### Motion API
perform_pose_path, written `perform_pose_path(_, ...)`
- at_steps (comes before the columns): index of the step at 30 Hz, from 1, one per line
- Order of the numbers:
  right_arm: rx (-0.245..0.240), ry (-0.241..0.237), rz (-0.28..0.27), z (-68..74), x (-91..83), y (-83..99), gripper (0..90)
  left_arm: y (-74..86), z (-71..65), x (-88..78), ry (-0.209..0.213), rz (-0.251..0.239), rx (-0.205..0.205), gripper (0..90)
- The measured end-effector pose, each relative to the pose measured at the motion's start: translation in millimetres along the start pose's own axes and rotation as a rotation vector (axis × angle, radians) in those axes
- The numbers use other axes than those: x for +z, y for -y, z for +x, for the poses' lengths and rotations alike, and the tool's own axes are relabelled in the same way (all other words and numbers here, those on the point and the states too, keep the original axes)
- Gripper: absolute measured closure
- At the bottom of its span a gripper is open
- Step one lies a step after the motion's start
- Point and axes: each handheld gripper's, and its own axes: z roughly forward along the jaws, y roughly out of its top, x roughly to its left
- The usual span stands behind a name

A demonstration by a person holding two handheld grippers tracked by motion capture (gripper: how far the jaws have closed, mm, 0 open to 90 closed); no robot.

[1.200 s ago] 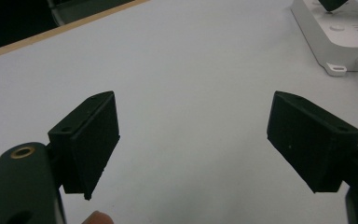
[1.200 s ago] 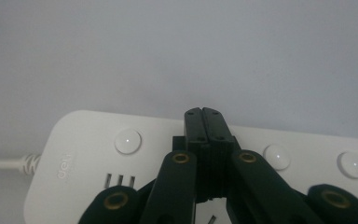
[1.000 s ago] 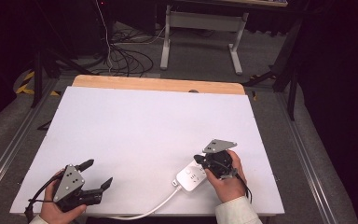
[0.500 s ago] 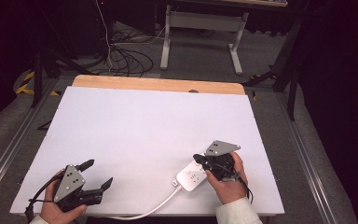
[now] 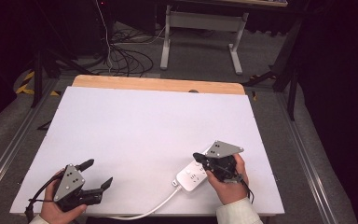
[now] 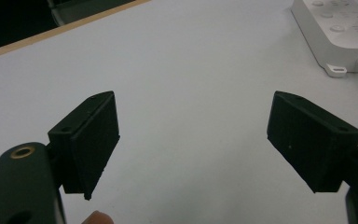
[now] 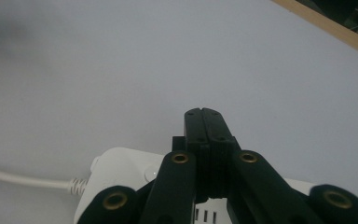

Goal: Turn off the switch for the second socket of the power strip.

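Your right gripper [image 5: 200,158] at five o'clock, fingers pressed together, empty, just cracking apart, above the power strip [image 5: 193,175], your left gripper [image 5: 95,173] at seven o'clock, fingers spread wide, empty, over the white bench [image 5: 149,121].

We see a counter [image 5: 144,126] topped by a white board, with a strip of bare wood along its far edge. On it, near our right front corner, lies 1 white power strip [image 5: 192,176]; its white cord [image 5: 144,212] runs along the front edge.
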Motion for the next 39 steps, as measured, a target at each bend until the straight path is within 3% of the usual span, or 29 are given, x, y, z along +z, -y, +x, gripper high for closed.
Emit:
perform_pose_path(1, 0.006, 0.001, -0.006, -0.4, 0.4, -0.2, 73.8, 0.0, 0.3, -0.3, -0.002, 0.000, 0.002, 17.2)
perform_pose_path(3, 0.019, -0.002, -0.011, -0.7, 1.1, -0.6, 64.9, 0.2, 0.1, -0.6, -0.001, -0.002, -0.003, 17.2)
perform_pose_path(9, -0.004, -0.028, -0.052, 5.9, -3.9, -6.5, 48.1, 0.1, 0.0, -0.6, -0.002, -0.001, 0.000, 17.2)
perform_pose_path(11, 0.022, -0.036, -0.037, 7.4, -3.7, -6.8, 41.6, 0.2, 0.3, -0.7, -0.003, -0.001, 0.000, 17.2)
perform_pose_path(13, 0.104, -0.056, -0.052, 8.9, -4.2, -2.4, 43.1, 0.2, 0.5, -1.0, -0.003, -0.002, -0.002, 17.2)
perform_pose_path(15, 0.094, -0.077, -0.076, 9.6, -4.3, -1.4, 40.9, 0.2, 0.2, -1.2, -0.004, -0.003, -0.005, 17.2)
perform_pose_path(17, 0.064, -0.059, -0.095, 10.6, -4.8, -1.1, 36.6, 0.2, 0.3, -1.3, -0.003, -0.003, -0.003, 17.2)
perform_pose_path(27, 0.053, -0.073, -0.151, 7.9, -20.4, 3.5, 21.8, -0.5, 0.3, -2.6, -0.001, 0.002, 0.000, 17.2)
perform_pose_path(34, 0.096, -0.080, -0.186, 0.7, -35.0, 19.1, 12.4, -2.3, -1.4, -4.2, -0.006, 0.021, 0.023, 17.3)
perform_pose_path(39, 0.104, -0.083, -0.191, -3.5, -41.1, 34.0, 8.7, -3.1, -1.1, -5.0, 0.002, 0.028, 0.012, 15.0)
